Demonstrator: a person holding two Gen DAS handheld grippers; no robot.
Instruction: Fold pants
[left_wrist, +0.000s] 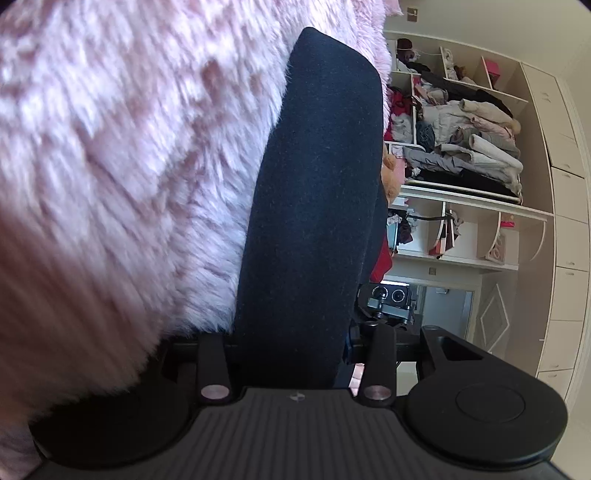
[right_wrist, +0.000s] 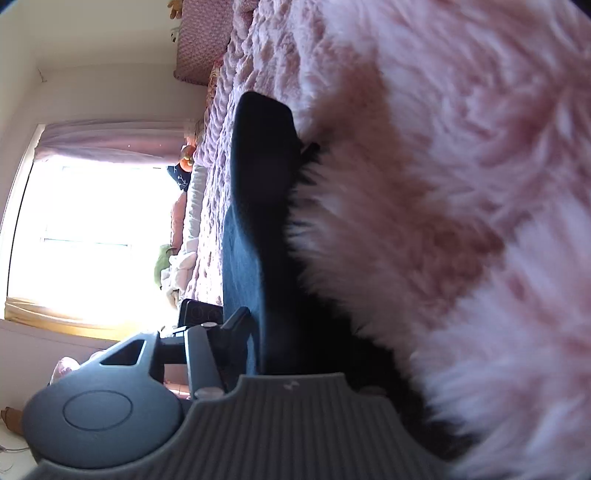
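Pink furry blanket crowding our nine o'clock, dark pants blocking twelve, we see open air toward three o'clock shelves.

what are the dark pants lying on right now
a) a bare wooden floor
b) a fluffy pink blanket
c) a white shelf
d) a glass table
b: in both wrist views the dark pants rest flat against a fluffy pink blanket, whose long pile shows along the fabric's edge; the shelves of clothes stand apart in the background.
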